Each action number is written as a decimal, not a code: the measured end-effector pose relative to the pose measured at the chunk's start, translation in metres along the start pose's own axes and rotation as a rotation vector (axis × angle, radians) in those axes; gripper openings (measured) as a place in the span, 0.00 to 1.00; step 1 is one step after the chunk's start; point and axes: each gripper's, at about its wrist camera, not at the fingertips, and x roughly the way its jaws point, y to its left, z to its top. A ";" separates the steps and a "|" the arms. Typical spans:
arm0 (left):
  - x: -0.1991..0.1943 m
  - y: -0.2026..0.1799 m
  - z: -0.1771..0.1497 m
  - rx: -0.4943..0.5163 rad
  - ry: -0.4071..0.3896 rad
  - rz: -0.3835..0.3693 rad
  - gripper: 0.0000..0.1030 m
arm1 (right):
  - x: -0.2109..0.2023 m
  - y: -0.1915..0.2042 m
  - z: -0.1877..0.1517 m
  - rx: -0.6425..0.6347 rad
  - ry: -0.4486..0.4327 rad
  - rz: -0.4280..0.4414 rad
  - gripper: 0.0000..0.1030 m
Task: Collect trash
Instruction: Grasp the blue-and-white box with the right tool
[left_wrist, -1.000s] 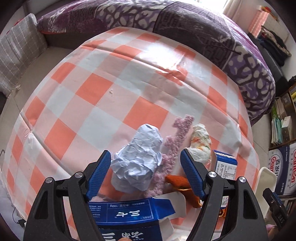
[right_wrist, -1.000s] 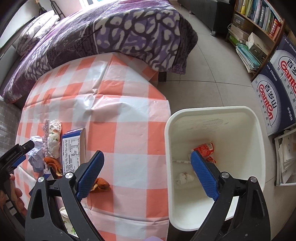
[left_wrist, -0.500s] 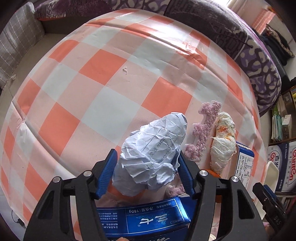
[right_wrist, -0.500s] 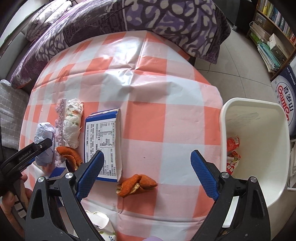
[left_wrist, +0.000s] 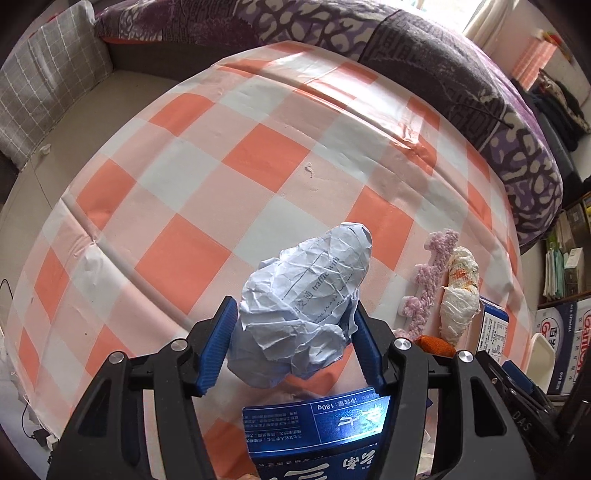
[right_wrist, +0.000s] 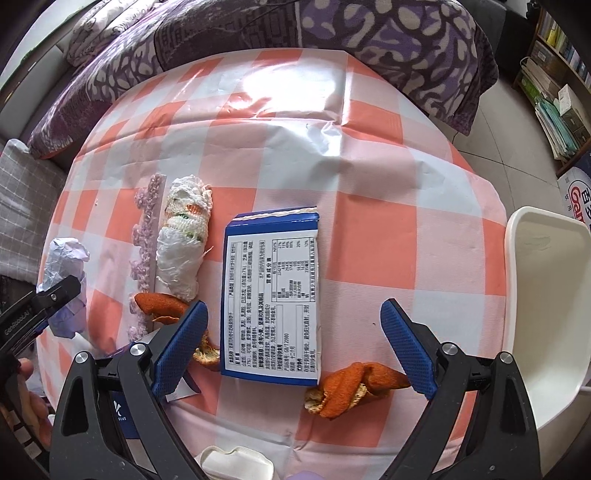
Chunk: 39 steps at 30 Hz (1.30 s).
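1. We have our left gripper (left_wrist: 291, 347) clamped on the crumpled ball of pale blue-white printed paper (left_wrist: 306, 295); both blue ribbed pads press into its sides and the ball bulges out above them, over the orange-and-white checked tablecloth (left_wrist: 184, 206).

2. Our right gripper (right_wrist: 295, 347) hangs spread wide and empty above the flat blue-and-white carton with the printed label (right_wrist: 271, 302), its pads touching nothing.

3. The white plastic waste bin (right_wrist: 546, 295) stands off the table's edge, well apart from the paper ball, on the right gripper's side.

4. More litter lies on the cloth: a twisted piece of orange peel (right_wrist: 354, 384) just beside the carton's near corner, a second orange peel (right_wrist: 162, 304) by the carton's other side, a rolled wad of white tissue with orange stains (right_wrist: 184, 236) and a strip of fuzzy lilac yarn (right_wrist: 146, 225) alongside it.

5. We judge the step in hand to be the pickup of the paper ball, with the grip made and the carry to the bin still ahead.

6. The next move calls for lifting the ball clear of the nearby yarn and peel, crossing the table to the bin, and letting go only once over its mouth.

7. The right gripper, we reckon, is placed to take the carton or the near peel.
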 end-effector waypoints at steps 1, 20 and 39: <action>-0.001 0.002 -0.001 0.000 0.000 0.000 0.58 | 0.002 0.003 0.000 -0.003 0.004 -0.001 0.88; -0.004 -0.002 -0.005 -0.009 -0.013 -0.004 0.58 | -0.012 -0.002 0.007 -0.005 -0.066 -0.004 0.50; -0.021 -0.065 -0.012 0.062 -0.040 -0.031 0.58 | -0.053 -0.060 0.009 0.094 -0.147 0.000 0.51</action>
